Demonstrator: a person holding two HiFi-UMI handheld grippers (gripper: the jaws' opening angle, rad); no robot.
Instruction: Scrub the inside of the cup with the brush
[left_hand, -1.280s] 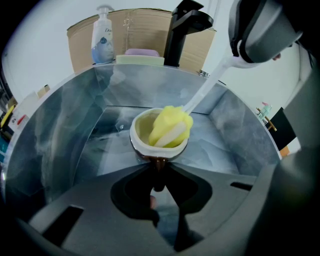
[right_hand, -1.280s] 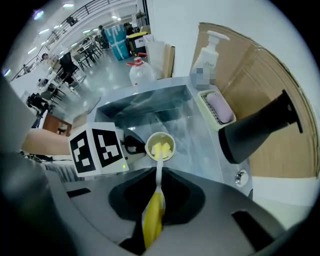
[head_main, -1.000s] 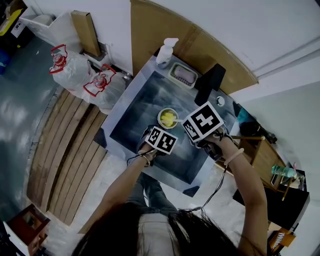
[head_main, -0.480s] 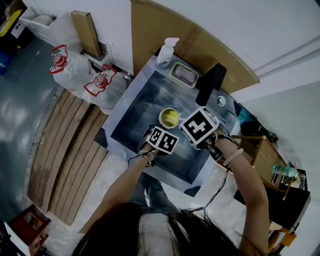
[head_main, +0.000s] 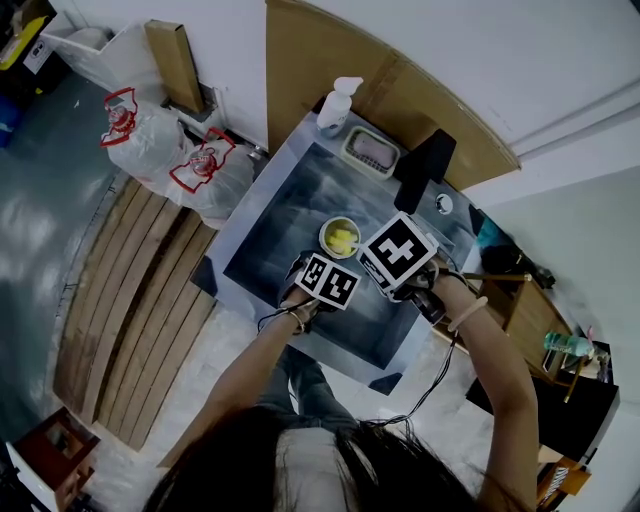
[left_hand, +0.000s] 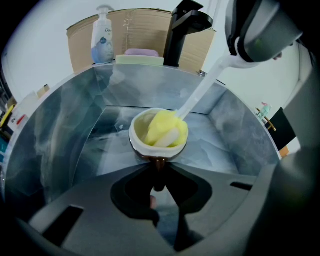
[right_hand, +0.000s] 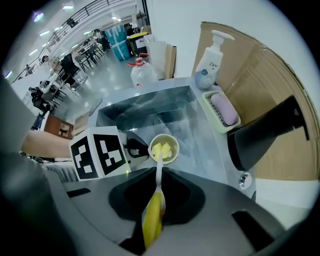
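Note:
A cream cup with a brown handle stands in the steel sink. My left gripper is shut on that handle from the near side. The brush's yellow sponge head sits inside the cup, its white stem rising up to the right. My right gripper is shut on the brush's yellow handle, above and right of the cup.
A soap dispenser and a dish with a pink soap bar stand on the sink's back rim, beside a black tap. Brown board lines the wall behind. White bags lie on the floor at left.
The right gripper has shifted slightly toward the cup and lower, with the brush head staying inside the cup. The left gripper holds the cup still.

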